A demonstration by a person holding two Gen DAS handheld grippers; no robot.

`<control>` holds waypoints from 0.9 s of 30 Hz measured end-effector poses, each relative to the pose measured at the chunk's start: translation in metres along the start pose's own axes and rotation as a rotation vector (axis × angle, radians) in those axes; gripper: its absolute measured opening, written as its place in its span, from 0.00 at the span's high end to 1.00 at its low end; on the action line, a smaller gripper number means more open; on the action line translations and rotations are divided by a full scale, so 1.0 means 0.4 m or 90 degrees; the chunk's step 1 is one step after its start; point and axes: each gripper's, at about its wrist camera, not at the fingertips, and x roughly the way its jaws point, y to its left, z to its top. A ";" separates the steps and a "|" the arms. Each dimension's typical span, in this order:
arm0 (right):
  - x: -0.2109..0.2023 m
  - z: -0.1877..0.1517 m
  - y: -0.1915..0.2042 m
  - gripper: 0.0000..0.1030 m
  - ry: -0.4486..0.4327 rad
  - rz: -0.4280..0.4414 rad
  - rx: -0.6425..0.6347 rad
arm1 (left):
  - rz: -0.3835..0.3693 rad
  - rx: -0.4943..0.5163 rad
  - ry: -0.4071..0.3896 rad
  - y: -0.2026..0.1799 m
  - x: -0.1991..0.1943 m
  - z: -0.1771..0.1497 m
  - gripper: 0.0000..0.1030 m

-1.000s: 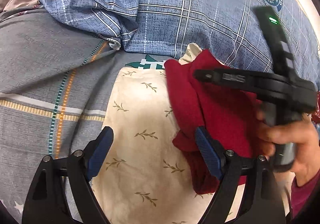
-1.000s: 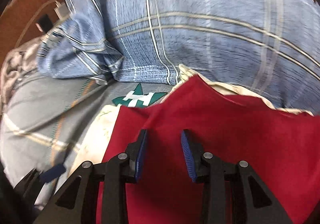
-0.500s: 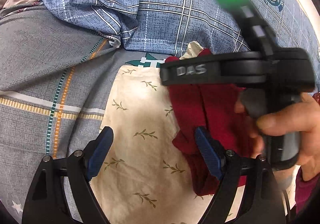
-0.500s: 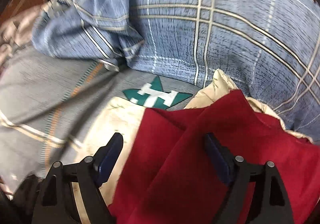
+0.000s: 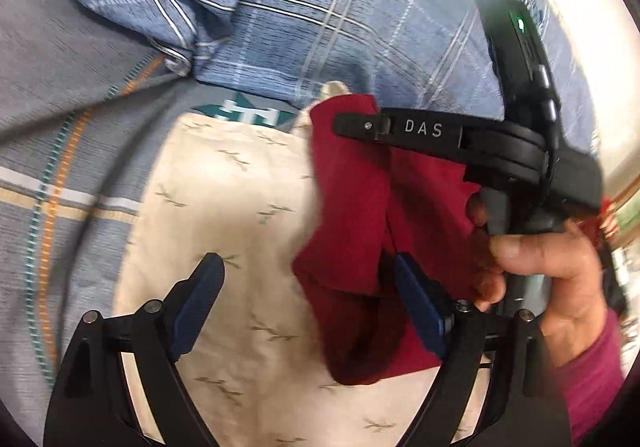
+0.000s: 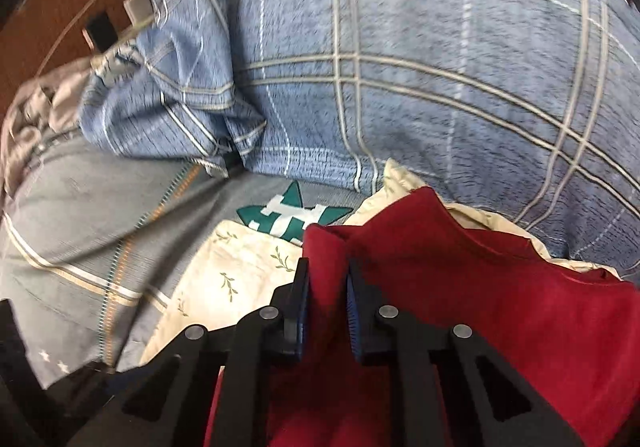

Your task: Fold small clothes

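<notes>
A small dark red garment (image 5: 360,215) lies on a cream leaf-print cloth (image 5: 224,215) spread on the bed. My left gripper (image 5: 308,307) is open just above the cloth, its right finger beside the garment's folded lower edge. In the right wrist view my right gripper (image 6: 326,303) is shut on a raised fold of the red garment (image 6: 480,299) near its left edge. The right gripper also shows in the left wrist view (image 5: 352,125), held by a hand above the garment.
A bunched blue plaid quilt (image 6: 400,67) fills the back. A grey striped sheet (image 5: 60,119) with a green star logo (image 6: 292,217) lies left. A white charger and cable (image 6: 132,7) sit at the far left by wooden furniture.
My right gripper opened wide half a second ago, then closed on a fold at the red garment's left edge. The left gripper stayed open in place.
</notes>
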 end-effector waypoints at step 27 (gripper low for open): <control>-0.056 -0.014 -0.097 0.25 0.034 0.105 0.115 | -0.042 0.028 -0.003 -0.044 0.050 0.000 0.62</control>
